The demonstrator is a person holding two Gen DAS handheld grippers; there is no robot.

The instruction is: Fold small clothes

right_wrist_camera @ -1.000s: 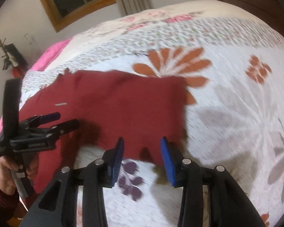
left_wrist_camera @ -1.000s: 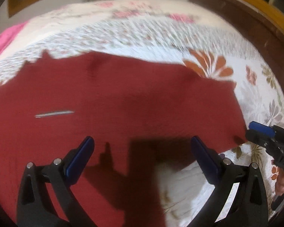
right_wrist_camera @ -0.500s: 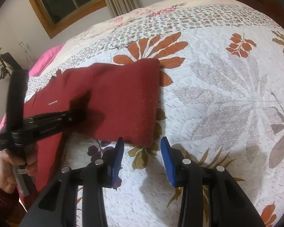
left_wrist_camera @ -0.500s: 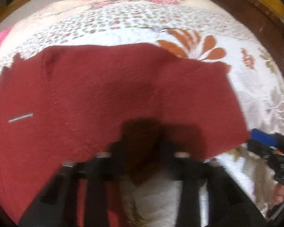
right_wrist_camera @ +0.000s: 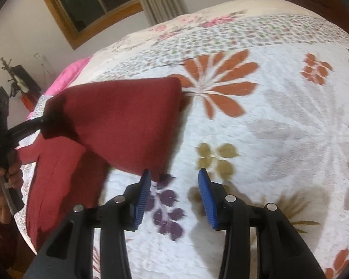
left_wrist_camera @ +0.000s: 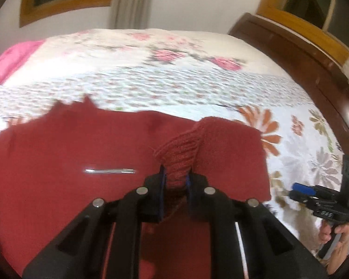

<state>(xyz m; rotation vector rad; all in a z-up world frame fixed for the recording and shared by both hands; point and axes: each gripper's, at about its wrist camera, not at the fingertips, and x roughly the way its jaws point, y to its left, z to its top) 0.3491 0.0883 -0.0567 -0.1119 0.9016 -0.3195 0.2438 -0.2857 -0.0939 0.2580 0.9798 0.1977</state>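
On a floral quilt (right_wrist_camera: 279,107) covering a wooden-framed bed (left_wrist_camera: 309,53), a dark red knitted garment (left_wrist_camera: 58,153) lies spread toward the left side of the bedding, near a strip of pink fabric (left_wrist_camera: 9,60). A thin silvery bar (left_wrist_camera: 109,171), possibly a label or fastening, shows on the flat part of the cloth.

The left gripper (left_wrist_camera: 175,182) is clamped on a bunched ribbed edge (left_wrist_camera: 181,153) of the garment, its fingers drawn close around the knit and raising that part off the bed. In the right wrist view the lifted portion hangs as a soft tent from the pinch, its far corner draping down to the quilt, which suggests a light, limp fabric that sags wherever it is unsupported and will not hold a crease by itself.

The right gripper (right_wrist_camera: 175,198) hovers low over the quilt with its blue pads (right_wrist_camera: 206,197) spread and nothing between them, just beside the near corner of the lifted flap.

The knit looks grippy rather than slick, so a pinch at a hem or corner should hold. That near corner appears the sensible second hold, letting the flap be carried over evenly; a single pinch risks bunching and a crooked fold.
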